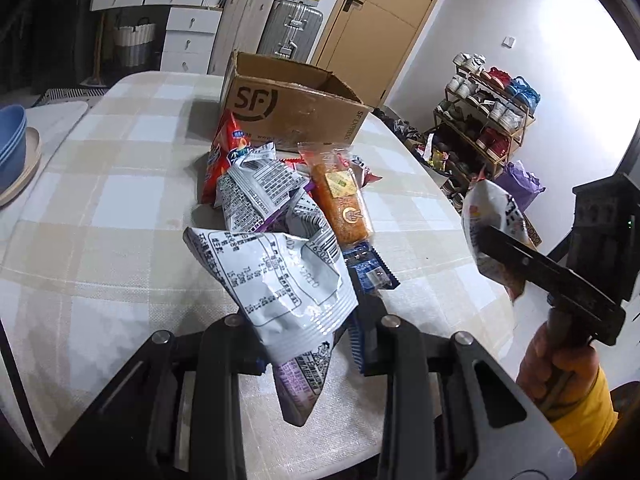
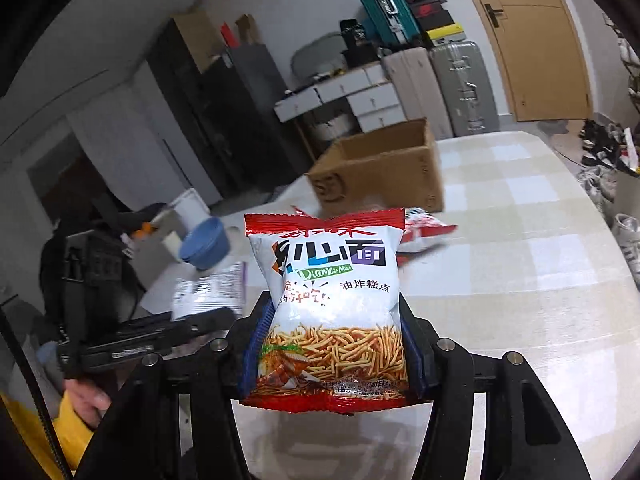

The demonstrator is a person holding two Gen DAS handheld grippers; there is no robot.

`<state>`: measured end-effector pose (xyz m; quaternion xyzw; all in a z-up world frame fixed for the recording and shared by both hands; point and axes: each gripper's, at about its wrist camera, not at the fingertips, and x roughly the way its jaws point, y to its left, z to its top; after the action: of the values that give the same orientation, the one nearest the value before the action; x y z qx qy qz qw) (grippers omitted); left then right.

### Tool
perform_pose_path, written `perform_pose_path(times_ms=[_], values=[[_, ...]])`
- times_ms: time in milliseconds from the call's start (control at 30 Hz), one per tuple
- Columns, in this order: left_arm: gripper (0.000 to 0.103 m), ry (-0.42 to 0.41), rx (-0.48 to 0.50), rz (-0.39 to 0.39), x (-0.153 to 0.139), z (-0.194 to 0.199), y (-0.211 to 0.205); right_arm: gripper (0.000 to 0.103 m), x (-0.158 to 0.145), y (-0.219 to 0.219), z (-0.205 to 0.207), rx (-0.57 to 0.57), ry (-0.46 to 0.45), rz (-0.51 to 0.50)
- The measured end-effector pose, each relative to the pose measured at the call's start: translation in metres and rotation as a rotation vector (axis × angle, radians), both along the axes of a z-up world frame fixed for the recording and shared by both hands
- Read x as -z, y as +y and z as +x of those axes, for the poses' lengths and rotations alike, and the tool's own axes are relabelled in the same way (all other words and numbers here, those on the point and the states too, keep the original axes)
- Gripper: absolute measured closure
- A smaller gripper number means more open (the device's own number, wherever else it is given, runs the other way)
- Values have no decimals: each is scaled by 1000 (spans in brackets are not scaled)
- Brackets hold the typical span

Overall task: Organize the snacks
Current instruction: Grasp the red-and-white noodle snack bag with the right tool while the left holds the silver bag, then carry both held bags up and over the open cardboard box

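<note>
My left gripper [image 1: 308, 320] is shut on a white and purple snack bag [image 1: 276, 280], held above the checked table. It also shows in the right wrist view [image 2: 208, 292]. My right gripper [image 2: 332, 344] is shut on a red and white noodle snack bag [image 2: 332, 304], held upright over the table. That bag shows at the right of the left wrist view [image 1: 492, 232]. A pile of snacks lies before the open SF cardboard box [image 1: 292, 108]: a red bag [image 1: 224, 152], a silver bag [image 1: 256, 192], an orange packet [image 1: 344, 200] and a blue packet [image 1: 372, 272].
The box also shows in the right wrist view [image 2: 384, 168]. Blue bowls [image 1: 12, 140] stand on a plate at the table's left. A shoe rack [image 1: 484, 120] stands right of the table. Suitcases [image 1: 288, 28] and white drawers [image 1: 192, 36] stand behind it.
</note>
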<state>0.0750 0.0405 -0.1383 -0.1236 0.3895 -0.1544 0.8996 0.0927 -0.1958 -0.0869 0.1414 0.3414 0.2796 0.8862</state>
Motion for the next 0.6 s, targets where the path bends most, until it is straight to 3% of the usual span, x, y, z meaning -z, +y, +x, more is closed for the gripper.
perform_pose_path(times_ms=[600], values=[[77, -40, 0, 19, -27, -9, 2, 46, -23, 9, 1, -31, -50, 43]])
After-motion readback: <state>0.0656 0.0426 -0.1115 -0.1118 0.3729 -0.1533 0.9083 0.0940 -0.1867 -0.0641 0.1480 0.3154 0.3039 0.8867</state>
